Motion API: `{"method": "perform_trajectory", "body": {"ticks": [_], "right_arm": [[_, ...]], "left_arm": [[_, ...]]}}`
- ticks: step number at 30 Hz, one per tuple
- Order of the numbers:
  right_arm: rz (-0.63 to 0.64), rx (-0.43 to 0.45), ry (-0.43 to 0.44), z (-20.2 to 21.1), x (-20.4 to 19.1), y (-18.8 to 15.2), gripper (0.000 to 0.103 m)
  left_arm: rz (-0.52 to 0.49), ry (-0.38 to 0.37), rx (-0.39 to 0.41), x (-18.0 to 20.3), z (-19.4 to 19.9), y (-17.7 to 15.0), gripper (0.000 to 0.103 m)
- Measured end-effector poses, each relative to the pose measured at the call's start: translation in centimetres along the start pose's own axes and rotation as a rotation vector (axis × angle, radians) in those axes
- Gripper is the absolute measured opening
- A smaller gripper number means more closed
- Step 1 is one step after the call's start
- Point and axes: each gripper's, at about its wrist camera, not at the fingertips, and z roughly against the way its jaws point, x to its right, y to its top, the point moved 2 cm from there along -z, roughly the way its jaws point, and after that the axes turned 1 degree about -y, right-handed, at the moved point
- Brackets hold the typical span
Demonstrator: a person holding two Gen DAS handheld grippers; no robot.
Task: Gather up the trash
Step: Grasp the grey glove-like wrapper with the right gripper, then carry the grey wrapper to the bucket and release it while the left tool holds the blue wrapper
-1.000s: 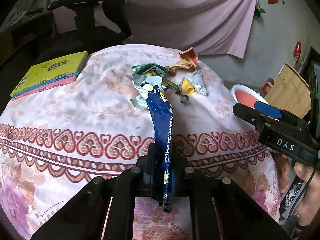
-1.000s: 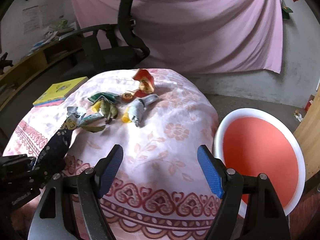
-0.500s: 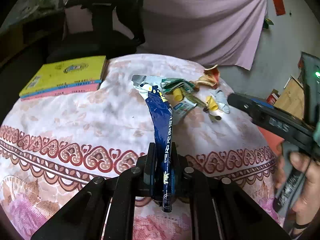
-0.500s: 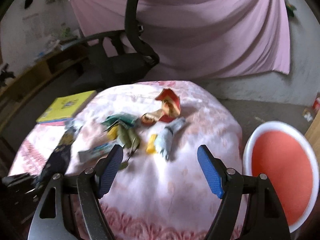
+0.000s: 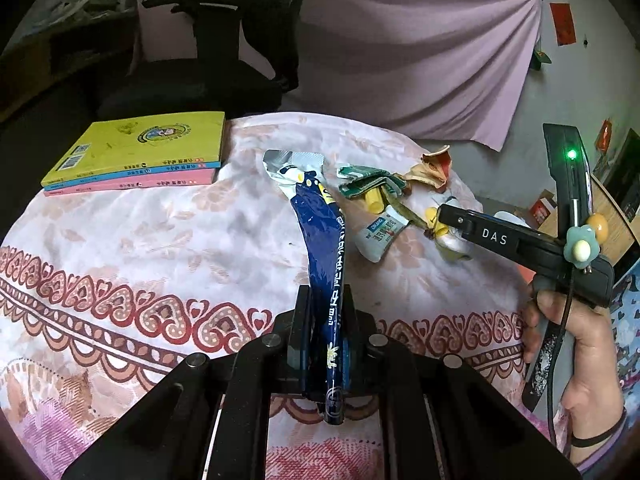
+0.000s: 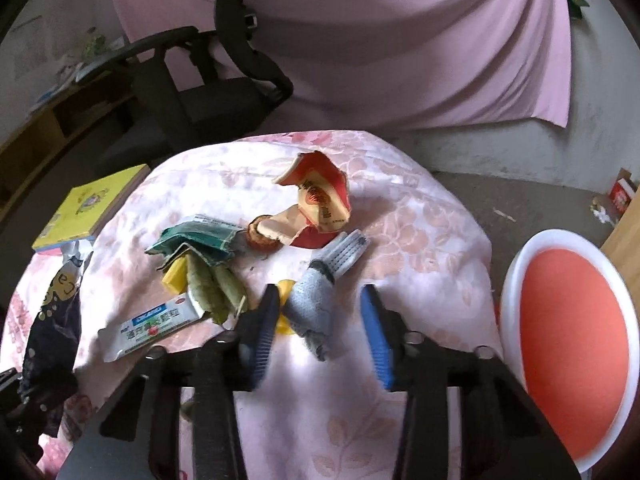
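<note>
Trash (image 6: 224, 264) is seen heaped mid-table on the floral tablecloth (image 6: 420, 216): green wrapper (image 6: 200, 240), red-and-cream packet (image 6: 320, 196), yellow piece (image 6: 174, 278), dried leaves (image 6: 218, 290), white sachet (image 6: 156, 326), crumpled grey wrapper (image 6: 320, 304).

Left gripper (image 5: 324, 332): fingers pressed nearly together, pinched on a long dark blue wrapper (image 5: 324, 248). The wrapper is held upright between the pads; its silver torn top is curled over above the cloth, and its lower end pokes out below the jaws.

Right gripper (image 6: 320, 336): jaws have just been closing. The blue ribbed pads (image 6: 378, 344) are still apart, with the grey wrapper between them. No pad contact on it can be made out; a gap is visible on the right side, and the left side is blurred.

Containers: one white-rimmed bin with an orange-red inside (image 6: 572, 360) is seen off the table's right edge, lower than the tabletop. Nothing is visible in it.

Stacked books (image 5: 136, 156), yellow on top, lie at the far left of the table, clear of the pile. The right hand (image 5: 576, 360) is seen wrapped on the right gripper's handle in the left wrist view.
</note>
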Motion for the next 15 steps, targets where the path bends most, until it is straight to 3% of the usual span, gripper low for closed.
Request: {"method": "perform_trajectory", "body": {"ticks": [2,15], "right_arm": [[-0.003,0.001,0.023,0.2,0.1,-0.2,0.020],[-0.051,0.070,0.190,4.7,0.6,-3.1,0.018]], "left_arm": [[-0.003,0.003,0.001,0.1,0.1,-0.2,0.009],[-0.079,0.088,0.053,2.3,1.1,-1.7,0.009]]}}
